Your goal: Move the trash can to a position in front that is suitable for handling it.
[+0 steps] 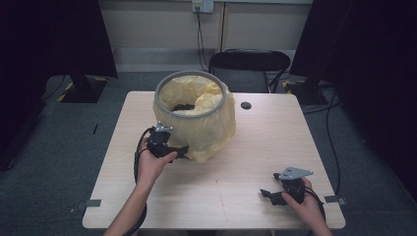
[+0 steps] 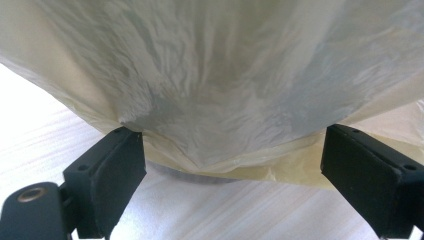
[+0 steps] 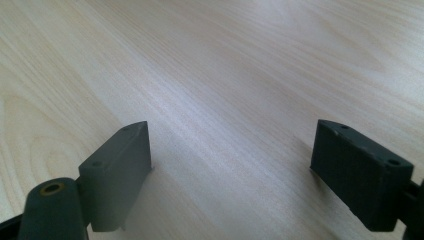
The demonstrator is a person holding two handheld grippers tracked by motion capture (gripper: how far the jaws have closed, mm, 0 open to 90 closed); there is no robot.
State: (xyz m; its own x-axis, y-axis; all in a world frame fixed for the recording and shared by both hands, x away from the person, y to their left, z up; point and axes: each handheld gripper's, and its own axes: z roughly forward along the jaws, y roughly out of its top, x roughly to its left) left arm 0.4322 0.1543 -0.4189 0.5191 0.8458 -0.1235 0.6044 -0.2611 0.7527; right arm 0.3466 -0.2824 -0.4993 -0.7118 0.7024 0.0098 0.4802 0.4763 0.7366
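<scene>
We are working at the left first: our left hand point(image 1: 152, 164) is holding the left tongs point(image 1: 181, 151) low against the near side of the bin point(image 1: 191, 105), a grey-rimmed tub standing toward the back of the tabletop point(image 1: 221, 167), left of centre. A yellow bag point(image 1: 209, 135) is lining the bin, folded over the rim and drooping down the outside until it is bunching on the wood. In the left gripper view the left tongs point(image 2: 232, 165) are standing wide open, one jaw at each side of a hanging fold of the bag point(image 2: 215, 100), with nothing pinched between them; we are judging that they are lined up there to catch the loose hem, since that is where the film is hanging free of the bin wall. The bin's grey base point(image 2: 195, 175) is just peeking out below the fold.

Farther right, past a small dark cable hole point(image 1: 246, 105) in the tabletop, our right hand point(image 1: 307, 201) is resting the right tongs point(image 1: 268, 194) near the front right corner, well apart from the bin. In the right gripper view the right tongs point(image 3: 232, 160) are also spread open over bare wood point(image 3: 225, 75), holding nothing; we are taking this as a waiting pose, kept clear so the left side can work the bag alone
</scene>
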